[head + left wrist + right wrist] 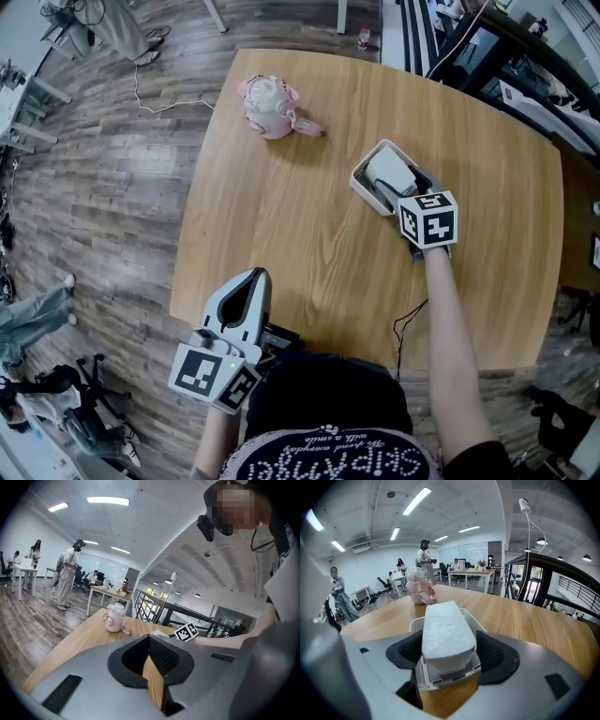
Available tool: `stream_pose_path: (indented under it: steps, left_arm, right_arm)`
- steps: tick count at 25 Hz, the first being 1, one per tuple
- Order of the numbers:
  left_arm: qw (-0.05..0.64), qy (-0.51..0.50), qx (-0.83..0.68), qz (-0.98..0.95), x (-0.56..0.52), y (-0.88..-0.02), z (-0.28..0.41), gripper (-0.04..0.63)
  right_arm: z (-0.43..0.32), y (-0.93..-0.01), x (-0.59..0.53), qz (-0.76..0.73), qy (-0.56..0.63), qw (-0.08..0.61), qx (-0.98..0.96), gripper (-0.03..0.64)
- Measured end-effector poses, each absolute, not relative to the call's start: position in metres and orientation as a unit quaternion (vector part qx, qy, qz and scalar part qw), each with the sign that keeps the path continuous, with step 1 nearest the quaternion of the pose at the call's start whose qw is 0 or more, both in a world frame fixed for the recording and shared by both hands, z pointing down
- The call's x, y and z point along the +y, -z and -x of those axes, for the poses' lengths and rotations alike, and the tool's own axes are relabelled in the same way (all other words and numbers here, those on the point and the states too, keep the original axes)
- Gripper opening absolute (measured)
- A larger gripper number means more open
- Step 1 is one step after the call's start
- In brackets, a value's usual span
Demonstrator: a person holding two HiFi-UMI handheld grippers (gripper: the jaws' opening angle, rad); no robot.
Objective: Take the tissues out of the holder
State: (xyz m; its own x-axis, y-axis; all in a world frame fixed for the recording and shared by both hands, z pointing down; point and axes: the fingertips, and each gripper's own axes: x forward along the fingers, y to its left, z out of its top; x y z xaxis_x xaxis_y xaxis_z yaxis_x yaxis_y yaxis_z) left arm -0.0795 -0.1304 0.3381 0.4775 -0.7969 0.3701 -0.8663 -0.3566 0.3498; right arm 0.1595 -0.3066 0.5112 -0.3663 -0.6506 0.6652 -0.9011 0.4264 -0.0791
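Observation:
A white tissue pack [447, 634] lies lengthwise in a white open holder [440, 680] on the wooden table [300, 234]. Its near end stands above the holder's rim. My right gripper [450, 646] straddles that near end, and its black pads [490, 651] lie against both long sides of the pack. In the head view, the right gripper [400, 190] reaches the holder [359, 180] from the near right, and the pack [389, 169] shows as white. My left gripper [251, 279] hovers at the table's near edge, far from the holder, jaws together and empty; the left gripper [149, 638] points along the table.
A pink toy-like bottle [270, 105] stands at the far left of the table and shows beyond the holder as the pink bottle [419, 590]. A black cable [408, 323] hangs over the near edge. People and desks stand well behind on the wooden floor.

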Motion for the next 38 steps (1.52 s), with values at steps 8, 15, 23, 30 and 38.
stream_pose_path:
  steps: [8,15,23,30,38]
  left_arm:
    - [0.256,-0.068,-0.505,-0.821,-0.13,-0.337,0.08,0.005]
    - [0.258,-0.069,-0.502,-0.823,-0.13,-0.34,0.077,0.005]
    - [0.258,-0.069,-0.507,-0.819,-0.13,-0.342,0.08,0.005]
    - [0.255,-0.066,-0.508,-0.82,-0.128,-0.336,0.084,0.005]
    - [0.251,-0.056,-0.52,-0.814,-0.128,-0.331,0.091,0.005]
  right_arm:
    - [-0.158,-0.516,-0.308,-0.469,-0.22,0.299,-0.802,0.347]
    - [-0.158,-0.518,-0.305,-0.455,-0.197,0.329,-0.804,0.297]
    - [-0.16,-0.519,-0.304,-0.462,-0.214,0.321,-0.798,0.282]
    - [-0.163,-0.515,-0.302,-0.472,-0.215,0.321,-0.792,0.282]
    - [-0.165,-0.506,-0.304,-0.478,-0.21,0.313,-0.793,0.282]
